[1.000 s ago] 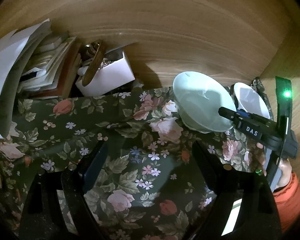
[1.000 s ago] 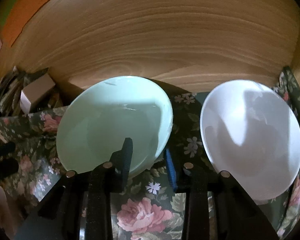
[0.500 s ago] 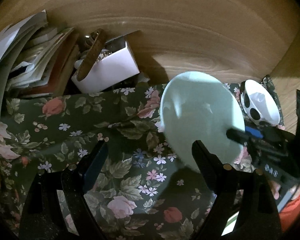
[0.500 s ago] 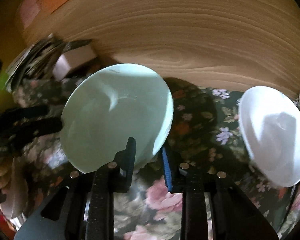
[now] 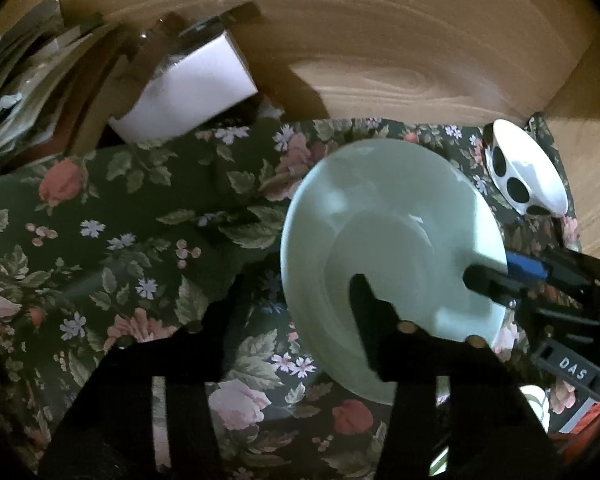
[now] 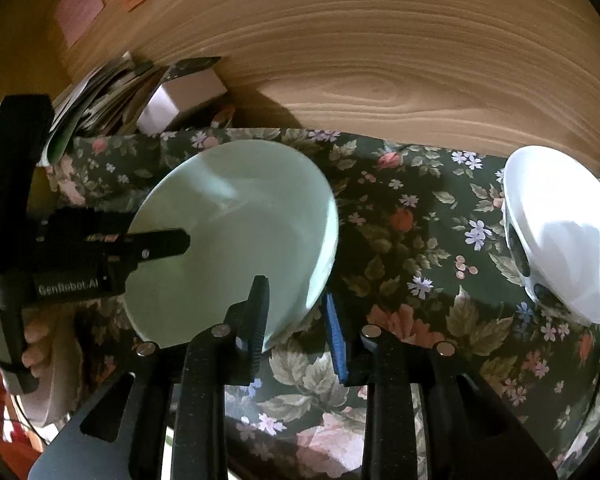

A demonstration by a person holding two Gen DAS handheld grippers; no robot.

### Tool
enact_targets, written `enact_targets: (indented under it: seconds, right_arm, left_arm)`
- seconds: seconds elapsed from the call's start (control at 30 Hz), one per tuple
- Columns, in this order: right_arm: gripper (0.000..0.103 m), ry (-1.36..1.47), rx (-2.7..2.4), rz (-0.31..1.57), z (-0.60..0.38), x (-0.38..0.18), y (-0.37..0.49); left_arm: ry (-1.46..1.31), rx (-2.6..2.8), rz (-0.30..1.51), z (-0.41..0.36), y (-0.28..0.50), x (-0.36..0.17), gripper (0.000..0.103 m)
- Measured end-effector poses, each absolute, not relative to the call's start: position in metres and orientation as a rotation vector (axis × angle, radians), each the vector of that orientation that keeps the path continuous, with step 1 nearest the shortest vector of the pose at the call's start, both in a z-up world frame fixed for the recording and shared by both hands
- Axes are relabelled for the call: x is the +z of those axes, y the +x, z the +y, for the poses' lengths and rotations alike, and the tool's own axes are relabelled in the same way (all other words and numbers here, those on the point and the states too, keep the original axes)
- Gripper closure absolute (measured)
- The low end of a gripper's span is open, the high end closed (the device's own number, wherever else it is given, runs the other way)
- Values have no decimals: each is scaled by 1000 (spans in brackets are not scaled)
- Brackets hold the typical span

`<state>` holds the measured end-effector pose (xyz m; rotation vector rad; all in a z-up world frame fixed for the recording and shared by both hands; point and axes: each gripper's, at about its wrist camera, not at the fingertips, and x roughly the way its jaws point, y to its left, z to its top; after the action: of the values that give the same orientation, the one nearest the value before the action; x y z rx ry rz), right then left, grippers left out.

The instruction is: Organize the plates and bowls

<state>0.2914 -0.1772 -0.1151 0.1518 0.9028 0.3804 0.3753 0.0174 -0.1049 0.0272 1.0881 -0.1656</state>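
A pale green bowl [image 6: 236, 232] is held off the floral cloth, tilted. My right gripper [image 6: 296, 312] is shut on its near rim; it also shows in the left wrist view [image 5: 496, 276] at the bowl's right rim [image 5: 388, 252]. My left gripper [image 5: 296, 300] has one finger inside the bowl and one outside, around its left rim; I cannot tell if it presses the rim. It shows in the right wrist view [image 6: 172, 244]. A white bowl with black spots [image 6: 560, 232] rests on the cloth at the right, also in the left wrist view [image 5: 528, 168].
A floral cloth [image 5: 140, 216] covers the surface against a wooden back wall [image 6: 380, 60]. A white box [image 5: 188, 88] and a stack of papers [image 5: 24, 92] stand at the back left. A wooden side wall [image 5: 580, 140] closes the right.
The green bowl has been lifted off the cloth and carried left, away from the white bowl. My left gripper has moved in and now straddles the bowl's left rim.
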Motion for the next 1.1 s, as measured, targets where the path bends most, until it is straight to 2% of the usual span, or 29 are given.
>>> enact_targets:
  seconds: [0.2, 0.27, 0.43, 1.1]
  right_arm:
    - [78, 156, 371, 898, -163, -119, 318]
    - [78, 159, 374, 899, -162, -120, 320]
    - [83, 160, 360, 888, -161, -119, 318]
    - [83, 108, 342, 703, -152, -51, 240]
  left_arm:
    - [10, -208, 1128, 13, 378, -114, 83]
    - [4, -224, 1139, 12, 378, -115, 87]
    - [17, -213, 1129, 7, 377, -115, 87]
    - [25, -230, 925, 18, 292, -41, 87]
